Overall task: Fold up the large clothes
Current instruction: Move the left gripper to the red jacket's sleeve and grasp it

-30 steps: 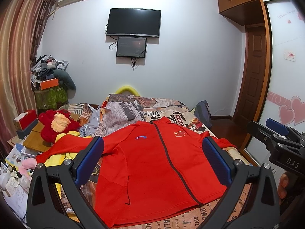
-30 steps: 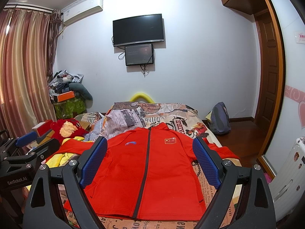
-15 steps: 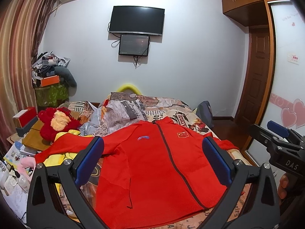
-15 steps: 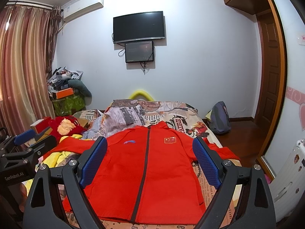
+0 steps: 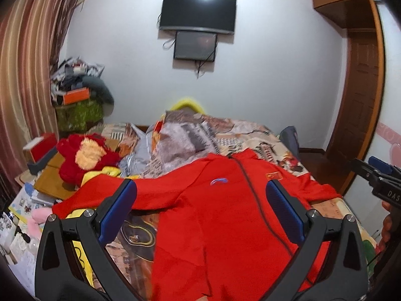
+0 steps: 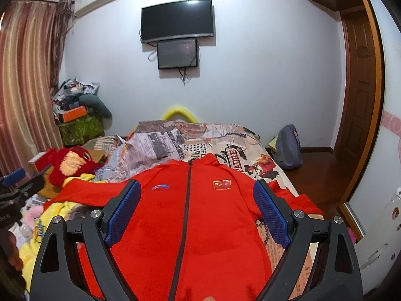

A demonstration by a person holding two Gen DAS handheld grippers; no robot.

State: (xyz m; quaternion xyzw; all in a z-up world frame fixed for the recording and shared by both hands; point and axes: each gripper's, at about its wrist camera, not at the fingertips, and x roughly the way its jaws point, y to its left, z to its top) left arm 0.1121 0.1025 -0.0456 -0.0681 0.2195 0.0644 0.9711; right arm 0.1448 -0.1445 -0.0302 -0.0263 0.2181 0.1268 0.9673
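Two tongs, left tongs (image 5: pixel 200 210) and right tongs (image 6: pixel 198 208), hang spread and empty over my red zip jacket (image 6: pixel 190 225), which lies flat on the bed (image 6: pixel 200 138), zipper running bottom to top of frame; its left-frame sleeve sits nearer my left tongs.

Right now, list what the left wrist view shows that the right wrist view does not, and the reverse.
Only the left wrist view: the left gripper with open fingers, and the pink heart sticker on the wardrobe door.
Only the right wrist view: the right gripper with open fingers, the air conditioner, and the white cabinet.
Both: the red jacket spread on the bed, the wall TV, and the red plush toy.
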